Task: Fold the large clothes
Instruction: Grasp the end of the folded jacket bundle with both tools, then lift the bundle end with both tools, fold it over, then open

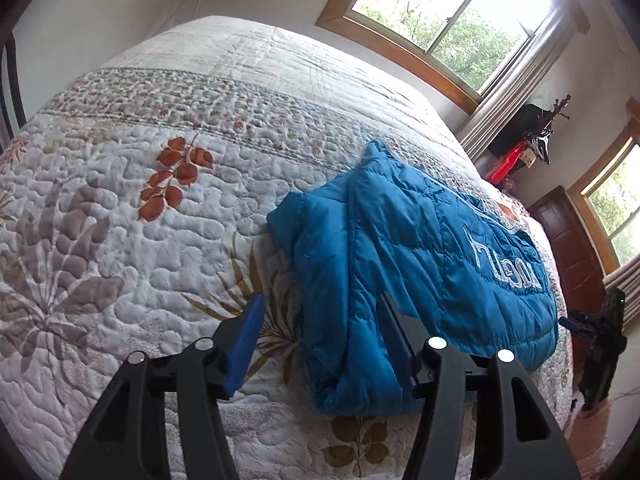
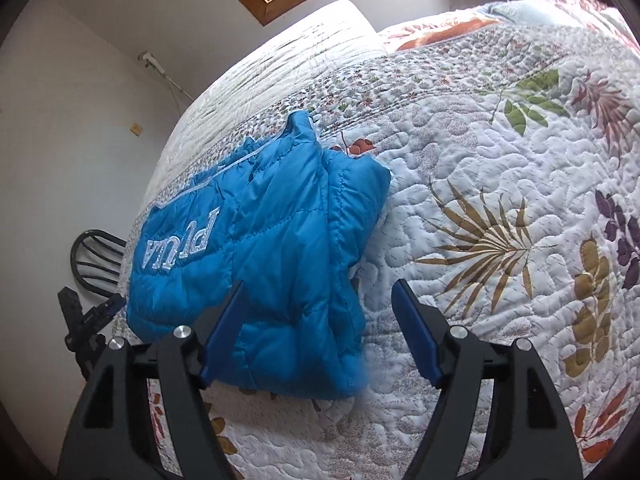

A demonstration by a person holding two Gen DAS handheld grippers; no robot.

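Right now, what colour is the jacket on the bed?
Bright blue, with white lettering; the jacket shows best in the right wrist view.

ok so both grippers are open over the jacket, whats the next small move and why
Probably lower the left gripper and close it on the near edge of the blue jacket. Both grippers are open and hold nothing, and the jacket lies bunched and only partly folded on the quilt, so a grip seems needed before another fold.

Bright daylight from the window [image 1: 440,12], glare there; fisheye edges bend, darken.
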